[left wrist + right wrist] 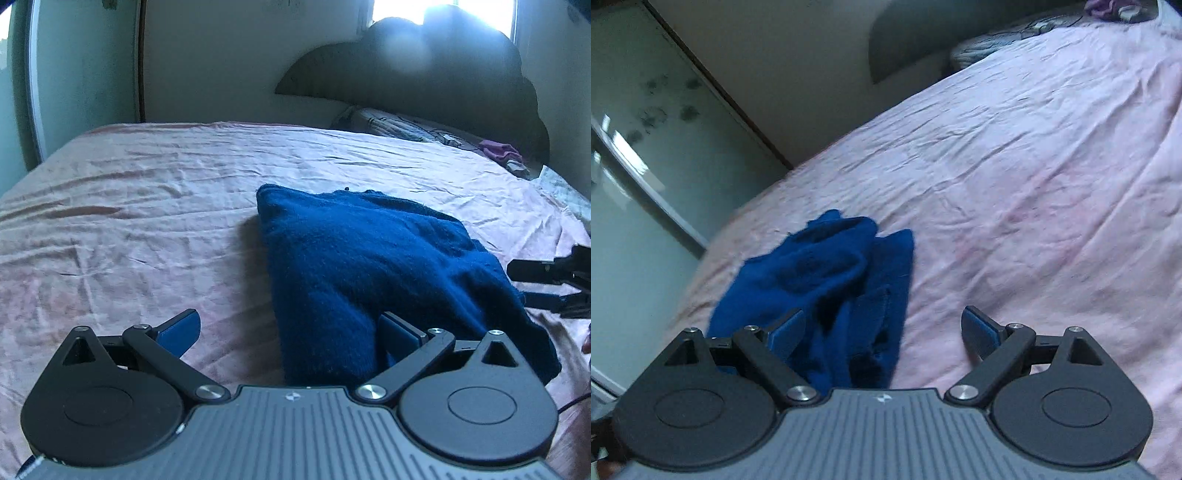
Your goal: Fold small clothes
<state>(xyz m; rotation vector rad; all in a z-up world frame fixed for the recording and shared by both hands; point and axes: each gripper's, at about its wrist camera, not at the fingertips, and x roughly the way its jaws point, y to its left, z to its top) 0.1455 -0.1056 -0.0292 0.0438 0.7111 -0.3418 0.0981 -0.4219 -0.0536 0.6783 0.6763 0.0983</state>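
A small dark blue fleece garment (362,266) lies folded in a thick wedge on the pink bed sheet (147,206). My left gripper (291,332) is open, its jaws wide apart at the garment's near edge, the right finger over the cloth, the left over bare sheet. In the right wrist view the same garment (827,295) looks bunched and lies left of centre. My right gripper (882,332) is open and empty just above its near edge. The right gripper also shows at the right edge of the left wrist view (554,284), beside the garment.
A dark scalloped headboard (424,81) and a patterned pillow (399,125) are at the far end of the bed. Purple cloth (498,149) lies by the pillow. A mirrored wardrobe door (646,147) stands to the left of the bed.
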